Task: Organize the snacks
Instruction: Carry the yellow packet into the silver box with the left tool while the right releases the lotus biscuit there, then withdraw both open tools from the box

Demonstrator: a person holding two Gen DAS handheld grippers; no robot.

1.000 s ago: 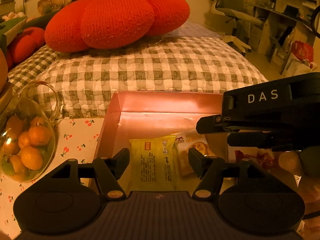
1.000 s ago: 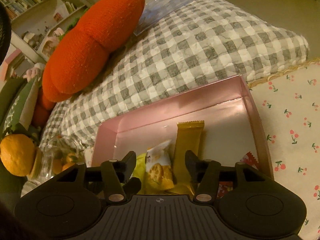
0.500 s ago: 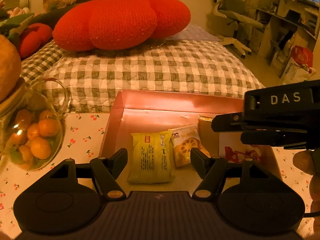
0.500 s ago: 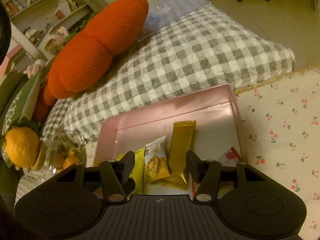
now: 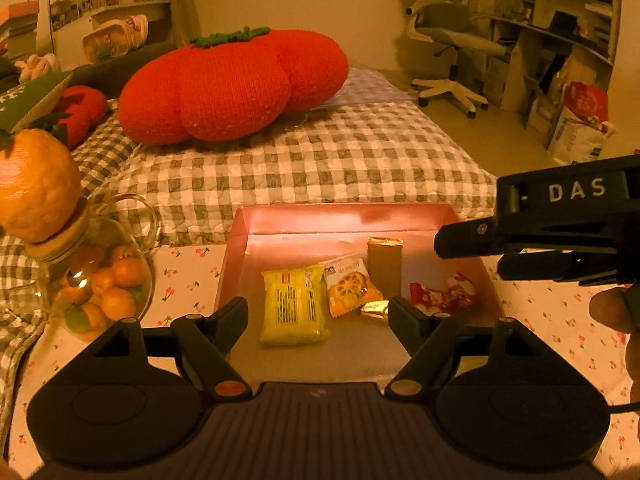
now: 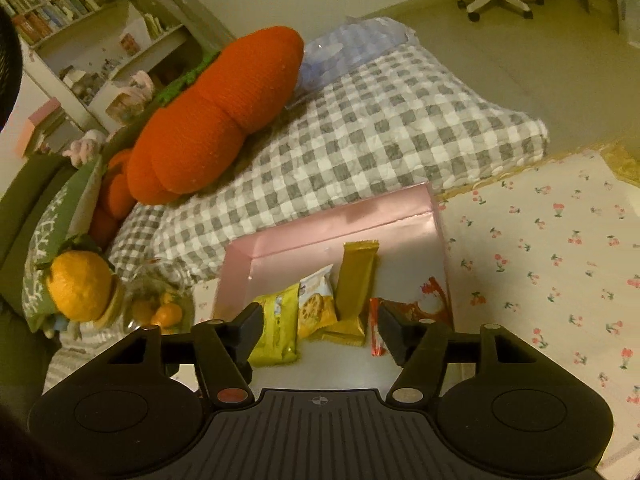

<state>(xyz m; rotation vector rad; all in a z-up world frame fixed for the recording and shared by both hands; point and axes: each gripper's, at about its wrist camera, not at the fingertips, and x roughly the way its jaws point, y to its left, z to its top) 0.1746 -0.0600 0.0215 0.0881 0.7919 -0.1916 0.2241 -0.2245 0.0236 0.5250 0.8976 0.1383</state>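
Jaws of both grippers, left [image 5: 318,314] and right [image 6: 319,330], are opening empty, now higher above the pink box [image 5: 344,220].

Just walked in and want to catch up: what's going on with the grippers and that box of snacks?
A person holds a gripper in each hand above a pink box on a cherry-print cloth. Inside lie a yellow packet, a cookie packet, a gold bar wrapper and a red wrapper, side by side. The left gripper and right gripper are both empty, their jaws opening, nothing between the pads. A glass jar of small oranges stands left of the box.
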